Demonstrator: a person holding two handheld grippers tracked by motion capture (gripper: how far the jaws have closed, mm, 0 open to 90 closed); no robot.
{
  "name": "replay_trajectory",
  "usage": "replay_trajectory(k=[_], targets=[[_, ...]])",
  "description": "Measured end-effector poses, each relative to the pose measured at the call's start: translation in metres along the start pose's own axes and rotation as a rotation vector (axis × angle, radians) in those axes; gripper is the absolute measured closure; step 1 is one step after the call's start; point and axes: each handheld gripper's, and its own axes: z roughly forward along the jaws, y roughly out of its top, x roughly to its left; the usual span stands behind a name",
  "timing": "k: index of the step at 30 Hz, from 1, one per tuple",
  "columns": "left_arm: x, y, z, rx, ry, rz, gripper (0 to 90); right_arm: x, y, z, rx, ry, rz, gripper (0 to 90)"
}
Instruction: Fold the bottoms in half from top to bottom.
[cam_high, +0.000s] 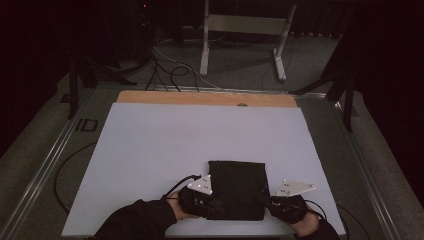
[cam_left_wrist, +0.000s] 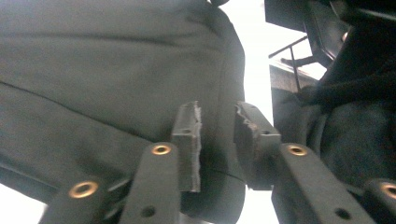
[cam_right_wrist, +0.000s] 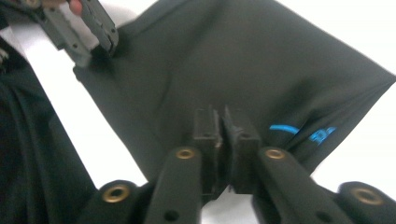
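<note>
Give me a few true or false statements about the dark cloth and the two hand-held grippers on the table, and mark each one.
1. The folded dark cloth lies near the person's edge of the white table. True.
2. The right hand-held gripper has its jaws pressed together on the cloth. True.
3. The left hand-held gripper is clamped fully shut. False: a gap shows between its jaws.
4. The cloth has red markings. False: the blue markings sit near one edge.

Looks like a dim lab or recording studio: white work table (cam_high: 150, 145) on metal rails (cam_high: 45, 165), loose cables (cam_high: 165, 70) across grey carpet, a bare desk frame (cam_high: 245, 30) behind, black surroundings
</note>
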Motion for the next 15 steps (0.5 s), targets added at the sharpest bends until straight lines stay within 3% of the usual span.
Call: replay_trajectory(k=[8,15], targets=[[-0.002,0.006,-0.008,-0.036,0.021,0.001,50.1,-0.004,0.003,-0.005,-0.054,-0.031,0.033,66.8],[-0.002,0.010,-0.012,-0.032,0.026,-0.010,25.4,-0.003,0.007,-0.005,-0.083,-0.027,0.042,40.7]])
